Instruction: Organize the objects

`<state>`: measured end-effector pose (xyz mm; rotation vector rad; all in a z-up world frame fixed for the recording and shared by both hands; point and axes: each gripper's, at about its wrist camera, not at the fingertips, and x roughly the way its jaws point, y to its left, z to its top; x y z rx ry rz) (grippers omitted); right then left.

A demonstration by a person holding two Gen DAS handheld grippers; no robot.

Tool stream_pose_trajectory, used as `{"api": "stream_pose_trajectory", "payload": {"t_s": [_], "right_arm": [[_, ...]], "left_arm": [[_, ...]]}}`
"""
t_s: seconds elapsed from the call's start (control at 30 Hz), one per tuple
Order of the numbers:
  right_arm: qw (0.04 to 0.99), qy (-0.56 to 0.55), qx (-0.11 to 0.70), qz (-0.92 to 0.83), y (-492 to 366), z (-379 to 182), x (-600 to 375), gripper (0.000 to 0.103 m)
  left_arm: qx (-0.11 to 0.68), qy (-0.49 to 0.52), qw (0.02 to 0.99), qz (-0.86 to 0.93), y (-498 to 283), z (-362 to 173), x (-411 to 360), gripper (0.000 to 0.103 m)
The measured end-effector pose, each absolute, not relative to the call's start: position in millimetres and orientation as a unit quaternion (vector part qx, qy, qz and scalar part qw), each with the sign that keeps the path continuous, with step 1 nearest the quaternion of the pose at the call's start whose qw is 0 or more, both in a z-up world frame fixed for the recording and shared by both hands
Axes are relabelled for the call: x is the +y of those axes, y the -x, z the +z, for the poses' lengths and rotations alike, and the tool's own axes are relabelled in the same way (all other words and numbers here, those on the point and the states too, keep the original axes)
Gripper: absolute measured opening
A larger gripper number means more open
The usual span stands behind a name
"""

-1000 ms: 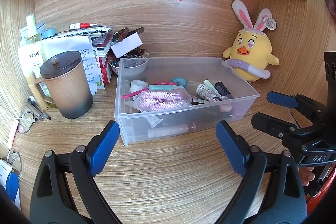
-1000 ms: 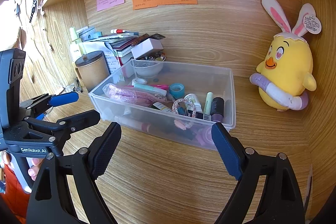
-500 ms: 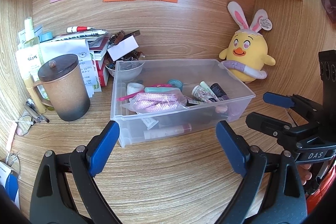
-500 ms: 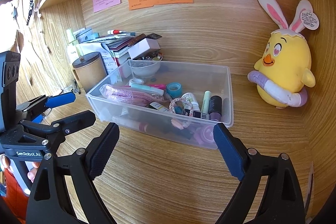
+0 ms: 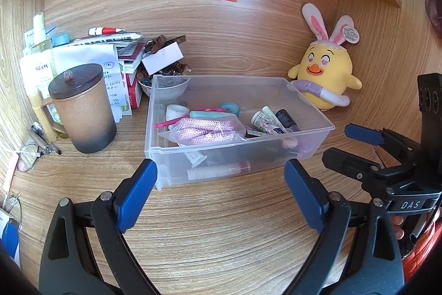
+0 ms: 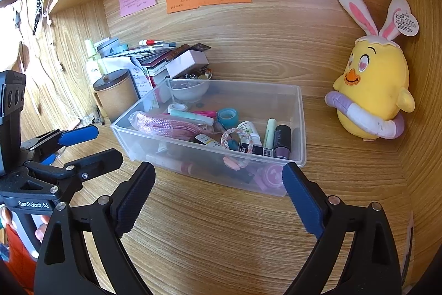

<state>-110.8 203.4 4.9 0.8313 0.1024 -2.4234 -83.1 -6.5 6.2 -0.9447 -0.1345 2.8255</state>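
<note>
A clear plastic bin [image 5: 150,129] [image 6: 302,129] stands on the wooden desk, just beyond both grippers. In it lie a pink mesh pouch [image 5: 204,132] [image 6: 165,125], a teal tape roll [image 6: 228,115], a braided bracelet [image 6: 237,141], a purple bottle [image 6: 281,141] and several tubes. My left gripper [image 5: 219,170] is open and empty, short of the bin's front wall. My right gripper [image 6: 218,170] is open too, with nothing between its pads. Each shows in the other's view: the right gripper [image 5: 339,143] to the right of the bin, the left gripper [image 6: 106,144] to its left.
A brown lidded mug [image 5: 83,109] stands left of the bin, with a stack of books and papers [image 5: 124,51] and a small bowl [image 5: 168,89] behind it. A yellow plush chick [image 5: 326,82] sits in the back right corner. Glasses [image 5: 27,156] lie far left. A shelf hangs overhead.
The right gripper's jaws have spread slightly wider. Both hands and the bin stay where they were.
</note>
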Motion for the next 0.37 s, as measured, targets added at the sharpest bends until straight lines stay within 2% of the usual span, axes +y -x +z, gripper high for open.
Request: {"api": "stream_pose_trajectory", "payload": {"t_s": [0.37], "right_arm": [[0.283,-0.312,0.036,-0.906,110.8,5.0,204.1,0.093]], "left_arm": [[-0.047,0.311,0.087,0.945,81.3,7.4,-8.1,0.094]]}}
